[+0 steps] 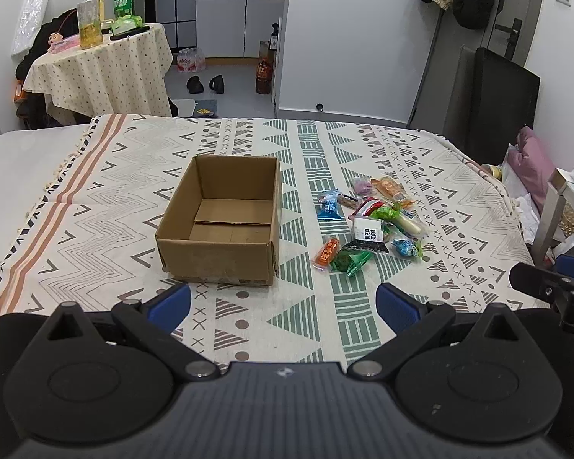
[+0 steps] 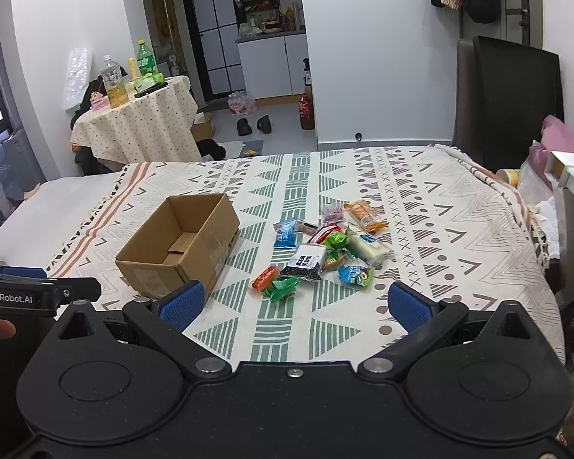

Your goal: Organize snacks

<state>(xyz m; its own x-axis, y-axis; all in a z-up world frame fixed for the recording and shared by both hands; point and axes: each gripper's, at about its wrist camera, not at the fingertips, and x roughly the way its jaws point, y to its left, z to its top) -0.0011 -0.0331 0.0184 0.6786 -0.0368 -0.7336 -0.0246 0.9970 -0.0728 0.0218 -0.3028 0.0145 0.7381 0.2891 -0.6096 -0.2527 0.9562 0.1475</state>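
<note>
We are holding both tongs low at the near edge of the bed (image 1: 76, 160), so we can see everything first. Our left tongs (image 1: 283, 304) are wide open and holding nothing. Our right tongs (image 2: 294, 302) are gaping wide too, with nothing in them. A bit farther, the cardboard box (image 1: 214, 258) is sitting empty with its top open, ready for things to go in. Just to its right, the snacks (image 1: 367, 225) are lying in a loose pile on the patterned blanket (image 1: 95, 206), not yet touching the box. None are put away yet, we think.
</note>
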